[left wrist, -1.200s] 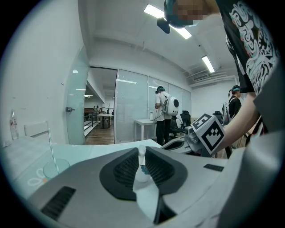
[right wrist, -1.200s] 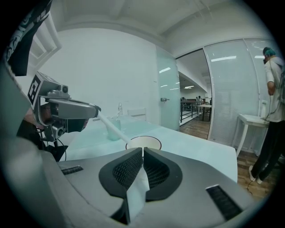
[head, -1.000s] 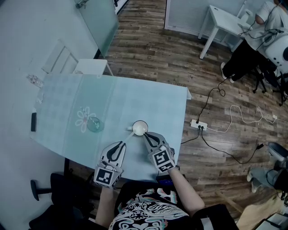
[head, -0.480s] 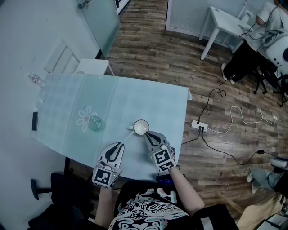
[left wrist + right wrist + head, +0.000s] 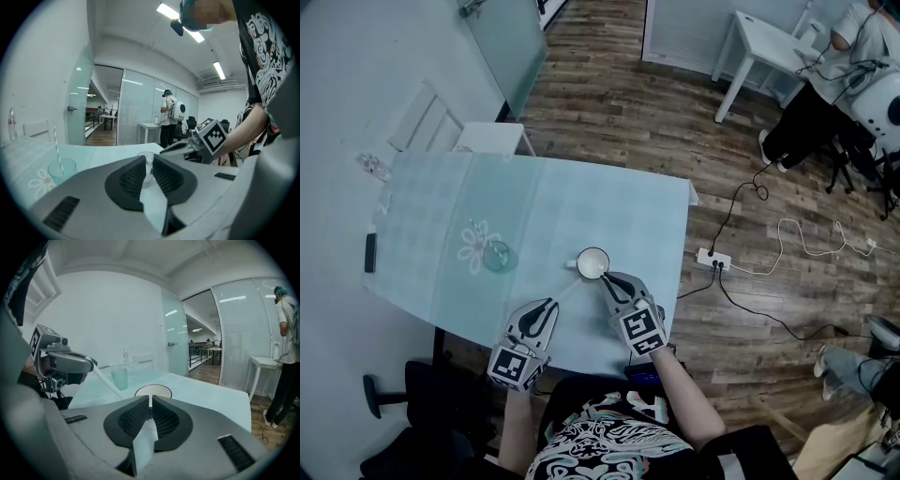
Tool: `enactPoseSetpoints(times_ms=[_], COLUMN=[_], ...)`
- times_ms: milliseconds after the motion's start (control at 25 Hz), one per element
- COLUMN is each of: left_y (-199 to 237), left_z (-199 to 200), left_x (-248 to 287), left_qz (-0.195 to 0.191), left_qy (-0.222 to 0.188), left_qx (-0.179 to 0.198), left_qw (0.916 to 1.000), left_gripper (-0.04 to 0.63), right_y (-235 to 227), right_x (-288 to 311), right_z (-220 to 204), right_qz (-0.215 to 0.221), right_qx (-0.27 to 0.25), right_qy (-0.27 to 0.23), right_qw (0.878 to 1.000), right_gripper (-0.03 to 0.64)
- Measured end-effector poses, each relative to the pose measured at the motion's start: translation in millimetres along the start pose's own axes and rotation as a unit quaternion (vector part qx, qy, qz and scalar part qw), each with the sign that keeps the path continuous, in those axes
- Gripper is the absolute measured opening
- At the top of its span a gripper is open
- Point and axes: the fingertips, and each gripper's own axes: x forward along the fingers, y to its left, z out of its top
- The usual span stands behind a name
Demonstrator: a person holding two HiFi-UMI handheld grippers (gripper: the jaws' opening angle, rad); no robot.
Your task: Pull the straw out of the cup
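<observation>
The white straw (image 5: 566, 291) is leaning at a slant off the near-left rim of the cup (image 5: 592, 263), and honestly I can't tell whether its tip is sitting inside the cup or not. Its other end is getting pinched by the left tongs (image 5: 553, 305), which are squeezing down to just a sliver of a gap with the straw (image 5: 148, 165) right between the pads. From the right gripper view the straw (image 5: 104, 377) is running down from those left tongs (image 5: 89, 363) toward the cup (image 5: 153, 391). The right tongs (image 5: 606, 280) are coming in at the cup's near-right edge, nearly closed and looking like they're nipping the near rim, with the rim lining up in the thin slot between the pads (image 5: 138, 414). The cup is sitting near the front of the pale blue bench (image 5: 609, 202). Off to the cup's left, well apart, a teal glass (image 5: 497, 257) is standing on a flower print (image 5: 472, 247) with a striped straw (image 5: 56, 143) poking out. Out to the cup's right, past the bench edge, a power strip (image 5: 713, 260) is lying on the wooden floor (image 5: 609, 94).
</observation>
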Motion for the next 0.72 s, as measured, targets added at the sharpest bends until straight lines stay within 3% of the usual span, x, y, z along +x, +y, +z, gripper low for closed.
enactPoseSetpoints(times_ms=[240,720], left_y=[-3,-16], left_z=[-17,-55], left_x=[5,34], left_qz=[-0.049,-0.121], left_qy=[0.014,0.078], left_qx=[-0.048,-0.095], left_qw=[0.9975,0.9850], left_gripper=[0.046,0.050], right_y=[-3,-18], right_x=[-3,-14], right_z=[4,-3], right_qz=[-0.002,-0.017], right_qx=[0.007,0.023], right_qy=[-0.006,-0.007], right_qw=[1.000,1.000], right_gripper=[0.040,0.040])
